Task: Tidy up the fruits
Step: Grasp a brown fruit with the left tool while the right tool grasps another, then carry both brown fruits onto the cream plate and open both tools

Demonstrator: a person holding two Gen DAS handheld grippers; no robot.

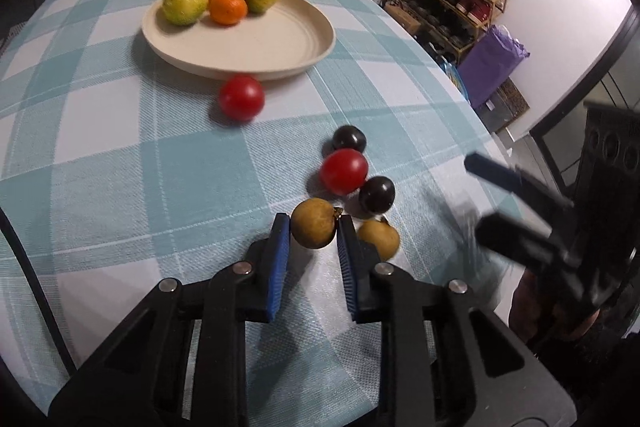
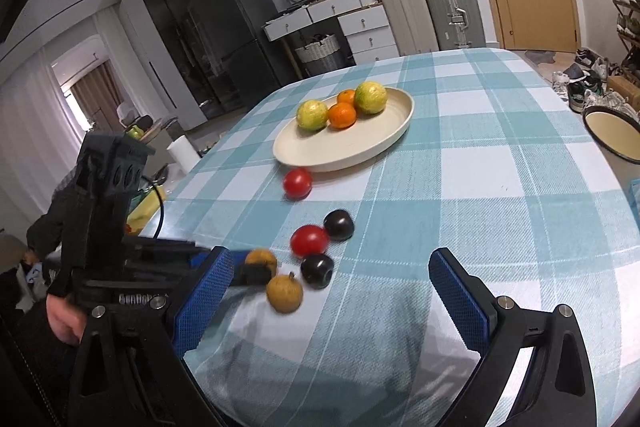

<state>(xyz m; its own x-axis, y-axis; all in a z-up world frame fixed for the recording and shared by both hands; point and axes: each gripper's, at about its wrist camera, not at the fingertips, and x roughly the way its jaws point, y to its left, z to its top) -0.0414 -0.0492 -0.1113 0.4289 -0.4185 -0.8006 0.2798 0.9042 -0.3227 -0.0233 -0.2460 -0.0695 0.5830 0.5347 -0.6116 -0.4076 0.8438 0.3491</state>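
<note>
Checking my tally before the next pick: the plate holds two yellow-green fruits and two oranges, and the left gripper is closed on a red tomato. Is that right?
Not quite. The left gripper is closed on a brown longan, not a red tomato, as the left wrist view shows. The plate does hold two yellow-green fruits and two oranges.

Woven cloth tablecloth (image 1: 120, 155), matt plate (image 1: 280, 43), glossy tomatoes (image 1: 241, 97), textured rubbery fingers (image 1: 280, 259)
</note>
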